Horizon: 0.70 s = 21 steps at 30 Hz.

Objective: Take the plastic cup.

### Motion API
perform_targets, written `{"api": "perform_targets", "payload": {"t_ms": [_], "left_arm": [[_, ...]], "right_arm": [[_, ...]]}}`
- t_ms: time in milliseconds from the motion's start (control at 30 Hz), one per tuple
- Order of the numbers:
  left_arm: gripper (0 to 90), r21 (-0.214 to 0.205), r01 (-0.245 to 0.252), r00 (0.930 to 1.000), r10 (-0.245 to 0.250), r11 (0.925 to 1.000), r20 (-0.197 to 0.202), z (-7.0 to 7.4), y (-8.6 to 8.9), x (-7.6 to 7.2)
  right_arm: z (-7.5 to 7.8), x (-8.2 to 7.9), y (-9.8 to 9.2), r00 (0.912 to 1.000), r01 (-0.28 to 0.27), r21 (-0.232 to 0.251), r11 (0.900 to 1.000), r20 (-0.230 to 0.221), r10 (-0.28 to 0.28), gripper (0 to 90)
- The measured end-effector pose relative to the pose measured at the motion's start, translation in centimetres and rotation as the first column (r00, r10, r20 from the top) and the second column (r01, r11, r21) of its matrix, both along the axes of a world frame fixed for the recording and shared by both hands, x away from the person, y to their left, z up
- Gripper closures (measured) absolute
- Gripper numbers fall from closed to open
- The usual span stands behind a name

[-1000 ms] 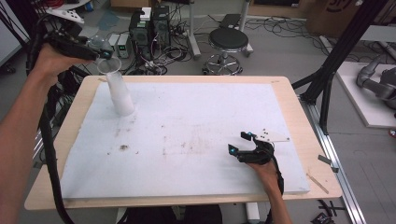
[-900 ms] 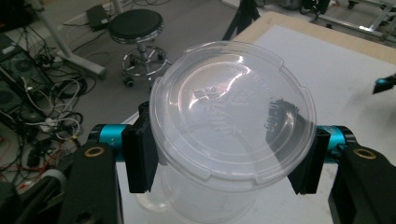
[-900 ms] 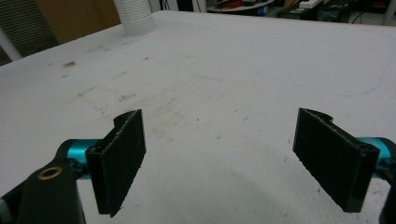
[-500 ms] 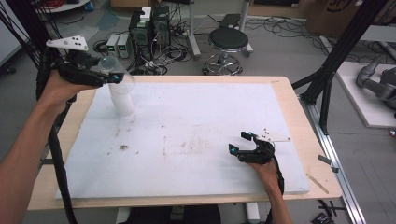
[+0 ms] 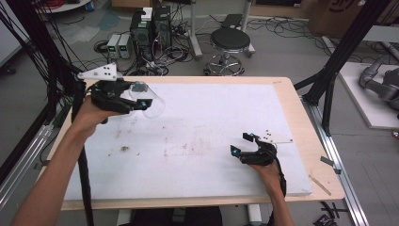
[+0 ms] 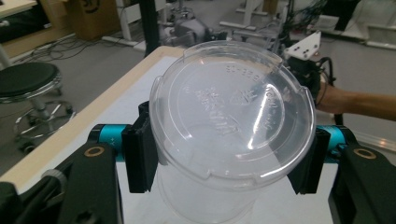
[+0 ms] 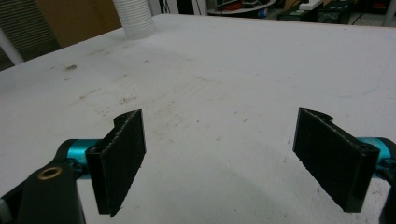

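White sheeting covers most of the pale wooden tabletop point(image 5: 301, 122), stained here and there near its middle, and the lab floor beyond the far edge is crowded with cables, computer boxes and a black round stool point(image 5: 230, 41).

Left claw point(image 5: 143, 104) is clenched on a clear plastic cup with a clear lid point(image 5: 151, 102), held on its side above the far left corner of the tabletop; in the left gripper view both black pads press the cup's wall just under the lid point(image 6: 231, 114), whose face points along the claw. So the pick-up looks done: the cup is off the surface and firmly carried. What remains, as I judge it, is to bring it somewhere and set it down or hand it over, and no goal spot is marked on the sheet.

Right claw point(image 5: 241, 146) rests released near the right front part of the tabletop, its pads wide apart with nothing between them. In the right gripper view a white ribbed stack of cups point(image 7: 134, 17) stands by a far edge of the sheet.

Room for moving is generous: the whole middle of the sheet between the two claws is bare. The near risks are the far and left edges beside the held cup, and the black frame post with hanging cables just off the left side.
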State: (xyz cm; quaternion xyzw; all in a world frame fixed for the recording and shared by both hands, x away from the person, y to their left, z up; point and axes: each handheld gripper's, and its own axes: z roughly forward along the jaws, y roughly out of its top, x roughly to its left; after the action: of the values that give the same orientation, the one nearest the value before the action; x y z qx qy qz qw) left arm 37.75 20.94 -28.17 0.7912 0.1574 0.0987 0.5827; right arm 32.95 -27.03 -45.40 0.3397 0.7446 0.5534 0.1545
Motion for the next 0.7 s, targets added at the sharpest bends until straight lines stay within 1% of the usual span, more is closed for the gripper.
{"api": "perform_targets", "payload": {"t_ms": [33,67,100,133,167,200,233,267,300,333,367,400,433,467,500,533,567,600,633,667,700], "left_arm": [[37.7,-0.034,0.023,0.9997,-0.023,0.9992,-0.004,-1.0,-0.9,-0.3],[37.7,-0.034,0.023,0.9997,-0.023,0.9992,-0.004,-1.0,-0.9,-0.3],[37.7,-0.054,0.043,0.9990,-0.044,0.9976,-0.010,-1.8,-1.6,-0.4],[37.7,-0.054,0.043,0.9990,-0.044,0.9976,-0.010,-1.8,-1.6,-0.4],[37.7,-0.058,0.055,0.9984,-0.056,0.9968,-0.009,-2.6,-2.3,-0.7],[37.7,-0.058,0.055,0.9984,-0.056,0.9968,-0.009,-2.6,-2.3,-0.7],[37.7,-0.070,0.069,0.9973,-0.071,0.9951,-0.019,-3.4,-2.8,-0.9],[37.7,-0.070,0.069,0.9973,-0.071,0.9951,-0.019,-3.4,-2.8,-0.9],[37.7,-0.076,0.078,0.9969,-0.079,0.9941,-0.008,-4.0,-3.1,-1.1],[37.7,-0.076,0.078,0.9969,-0.079,0.9941,-0.008,-4.0,-3.1,-1.1],[37.7,-0.100,0.092,0.9955,-0.094,0.9907,-0.011,-4.6,-3.4,-1.4],[37.7,-0.100,0.092,0.9955,-0.094,0.9907,-0.011,-4.6,-3.4,-1.4],[37.7,-0.111,0.105,0.9943,-0.106,0.9882,-0.003,-5.0,-3.5,-1.6],[37.7,-0.111,0.105,0.9943,-0.106,0.9882,-0.003,-5.0,-3.5,-1.6],[37.7,-0.126,0.114,0.9932,-0.116,0.9854,-0.008,-5.6,-3.6,-1.8],[37.7,-0.126,0.114,0.9932,-0.116,0.9854,-0.008,-5.6,-3.6,-1.8],[37.7,-0.133,0.129,0.9913,-0.131,0.9827,-0.009,-6.1,-3.7,-1.9],[37.7,-0.133,0.129,0.9913,-0.131,0.9827,-0.009,-6.1,-3.7,-1.9],[37.7,-0.136,0.132,0.9907,-0.135,0.9818,-0.012,-6.6,-3.8,-2.1],[37.7,-0.136,0.132,0.9907,-0.135,0.9818,-0.012,-6.6,-3.8,-2.1],[37.7,-0.137,0.139,0.9896,-0.143,0.9807,-0.017,-7.1,-3.8,-2.1]], "right_arm": [[0.0,0.0,0.0,1.0000,-0.001,-0.001,1.0000,-0.001,0.001,16.9],[0.0,0.0,0.0,1.0000,-0.001,-0.001,1.0000,-0.001,0.001,16.9],[0.0,0.0,0.0,1.0000,-0.001,0.000,1.0000,0.000,0.001,16.9],[0.0,0.0,0.0,1.0000,-0.001,0.000,1.0000,0.000,0.001,16.9],[0.0,0.0,0.0,1.0000,-0.003,0.002,1.0000,0.001,0.003,16.9],[0.0,0.0,0.0,1.0000,-0.003,0.002,1.0000,0.001,0.003,16.9],[0.0,0.0,0.0,1.0000,-0.003,0.003,1.0000,0.000,0.003,16.9],[0.0,0.0,0.0,1.0000,-0.003,0.003,1.0000,0.000,0.003,16.9],[0.0,0.0,0.0,1.0000,-0.004,0.003,1.0000,0.002,0.004,16.9],[0.0,0.0,0.0,1.0000,-0.004,0.003,1.0000,0.002,0.004,16.9],[0.0,0.0,0.0,1.0000,-0.003,0.002,1.0000,0.004,0.003,16.9],[0.0,0.0,0.0,1.0000,-0.003,0.002,1.0000,0.004,0.003,16.9],[0.0,0.0,0.0,1.0000,-0.004,0.002,1.0000,0.006,0.004,16.9],[0.0,0.0,0.0,1.0000,-0.004,0.002,1.0000,0.006,0.004,16.9],[0.0,0.0,0.0,1.0000,-0.004,0.000,1.0000,0.007,0.004,16.9],[0.0,0.0,0.0,1.0000,-0.004,0.000,1.0000,0.007,0.004,16.9],[0.0,0.0,0.0,1.0000,-0.004,-0.001,1.0000,0.008,0.004,16.9],[0.0,0.0,0.0,1.0000,-0.004,-0.001,1.0000,0.008,0.004,16.9],[0.0,0.0,0.0,1.0000,-0.005,-0.002,1.0000,0.006,0.005,16.9],[0.0,0.0,0.0,1.0000,-0.005,-0.002,1.0000,0.006,0.005,16.9],[0.0,0.0,0.0,1.0000,-0.005,-0.002,1.0000,0.006,0.005,16.9]]}}
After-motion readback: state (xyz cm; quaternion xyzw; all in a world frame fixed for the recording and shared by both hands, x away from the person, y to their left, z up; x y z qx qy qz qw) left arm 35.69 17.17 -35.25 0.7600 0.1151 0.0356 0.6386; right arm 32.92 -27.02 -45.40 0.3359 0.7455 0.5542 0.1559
